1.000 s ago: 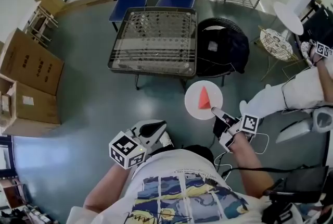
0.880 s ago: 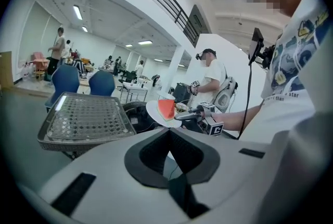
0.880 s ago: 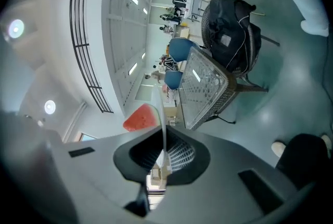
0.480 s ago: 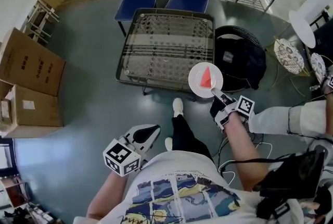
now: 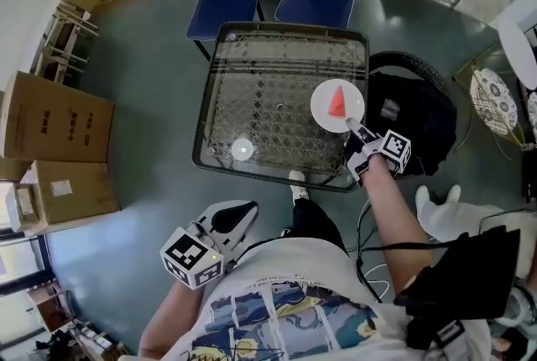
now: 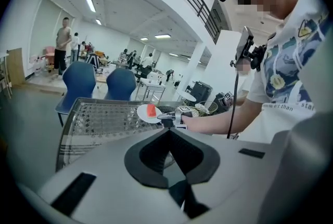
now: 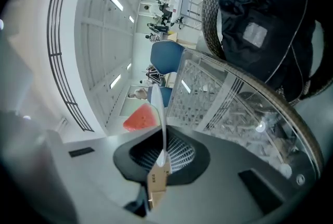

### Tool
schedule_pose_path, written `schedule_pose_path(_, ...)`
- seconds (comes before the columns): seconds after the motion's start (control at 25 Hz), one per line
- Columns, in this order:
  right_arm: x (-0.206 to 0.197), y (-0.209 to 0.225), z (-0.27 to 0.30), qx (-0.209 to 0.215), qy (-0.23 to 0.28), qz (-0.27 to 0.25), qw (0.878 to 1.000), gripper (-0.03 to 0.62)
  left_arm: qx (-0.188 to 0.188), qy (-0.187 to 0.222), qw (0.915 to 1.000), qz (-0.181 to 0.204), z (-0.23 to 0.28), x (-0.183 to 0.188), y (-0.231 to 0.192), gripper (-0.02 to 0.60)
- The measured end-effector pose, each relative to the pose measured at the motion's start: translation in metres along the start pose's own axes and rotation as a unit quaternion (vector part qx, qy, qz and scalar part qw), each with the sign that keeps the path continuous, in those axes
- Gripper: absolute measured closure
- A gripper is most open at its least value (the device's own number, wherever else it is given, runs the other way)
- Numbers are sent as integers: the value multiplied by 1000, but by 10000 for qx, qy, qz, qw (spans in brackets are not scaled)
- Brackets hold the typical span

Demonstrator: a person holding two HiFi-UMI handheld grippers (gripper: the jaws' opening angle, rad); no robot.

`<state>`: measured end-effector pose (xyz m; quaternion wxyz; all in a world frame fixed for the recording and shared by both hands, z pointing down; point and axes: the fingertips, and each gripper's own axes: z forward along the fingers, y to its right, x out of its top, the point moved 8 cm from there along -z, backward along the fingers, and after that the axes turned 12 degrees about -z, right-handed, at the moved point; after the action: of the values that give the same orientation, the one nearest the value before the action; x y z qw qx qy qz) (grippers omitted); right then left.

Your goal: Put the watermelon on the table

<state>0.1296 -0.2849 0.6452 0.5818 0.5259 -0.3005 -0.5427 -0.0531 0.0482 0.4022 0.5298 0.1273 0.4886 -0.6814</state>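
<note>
Between the right gripper (image 5: 358,131) jaws, closed narrow, sits the rim of a white plate (image 5: 322,112) carrying the watermelon slice (image 5: 337,102), over the right side of the glass table (image 5: 252,82). Near the person's shirt, the left gripper (image 5: 237,215) has its jaws together, empty.

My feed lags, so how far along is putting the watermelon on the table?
Done: the watermelon slice sits on a white plate, over the glass table. In hand: the right gripper clamps the plate's rim. Remaining: set it down and release; touchdown isn't confirmable.
</note>
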Motion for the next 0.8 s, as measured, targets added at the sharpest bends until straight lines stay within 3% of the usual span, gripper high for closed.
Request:
schedule_pose_path(0.32, 63, 42, 80, -203, 240, 135, 9994, 579, 82, -301, 9995, 6, 42, 58, -25, 572)
schedule_pose_path(0.8, 94, 82, 135, -876, 413, 295, 9949, 579, 287, -496, 9983, -89, 48, 89, -58, 572)
